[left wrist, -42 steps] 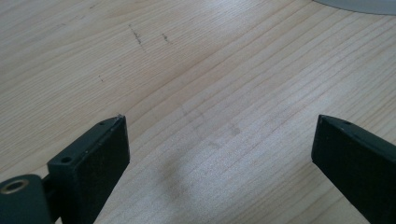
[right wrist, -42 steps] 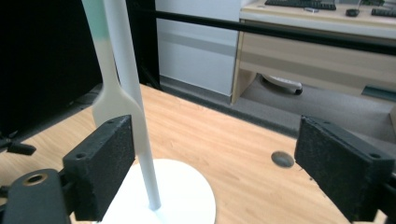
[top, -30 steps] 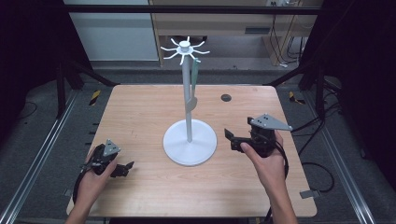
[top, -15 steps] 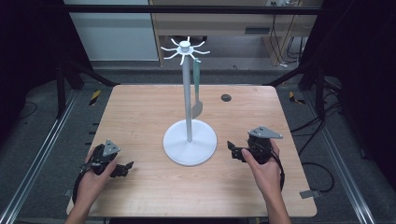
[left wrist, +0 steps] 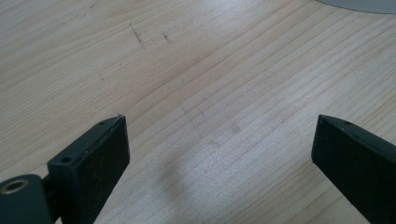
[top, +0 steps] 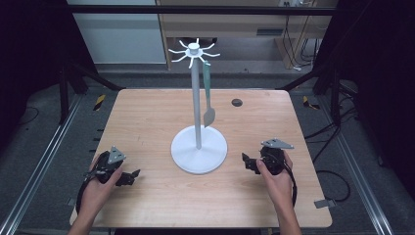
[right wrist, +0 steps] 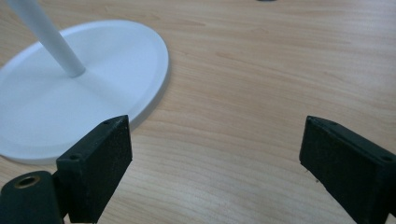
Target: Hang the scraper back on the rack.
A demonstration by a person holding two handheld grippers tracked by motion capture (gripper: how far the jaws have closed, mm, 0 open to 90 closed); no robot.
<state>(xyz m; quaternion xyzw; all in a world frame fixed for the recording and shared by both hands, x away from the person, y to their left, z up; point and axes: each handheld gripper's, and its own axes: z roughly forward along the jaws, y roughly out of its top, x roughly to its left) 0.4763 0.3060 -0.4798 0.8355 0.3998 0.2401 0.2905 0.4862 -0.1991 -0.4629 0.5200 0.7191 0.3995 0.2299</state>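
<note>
- We are seeing the left gripper (left wrist: 219, 154) with its jaws spread wide and nothing between them, only bare wood grain showing in the gap in the left gripper view.
- We are seeing the right gripper (right wrist: 215, 158) with its jaws likewise standing wide apart and gripping nothing, in the right gripper view.
- In the high view, the left hand (top: 100, 178) is holding the left gripper (top: 128, 177) low over the worktop (top: 147, 117) near its front left corner, jaws pointing toward the middle.
- The right hand (top: 274, 171) is holding the right gripper (top: 248, 163) near the front edge on the right side, jaws pointing toward the white stand (top: 197, 105).
- The stand's round base (top: 199, 152) is sitting on the worktop slightly forward of its centre, between the two grippers; in the right gripper view the base (right wrist: 70, 102) is lying just beyond the left-hand jaw, apart from it.
- A pale green spatula (top: 208, 95) is hanging from one of the hooks at the top of the stand, its blade dangling beside the pole above the base.
- A small dark round object (top: 237, 102) is lying near the far edge, right of centre; we cannot tell what it is.
</note>
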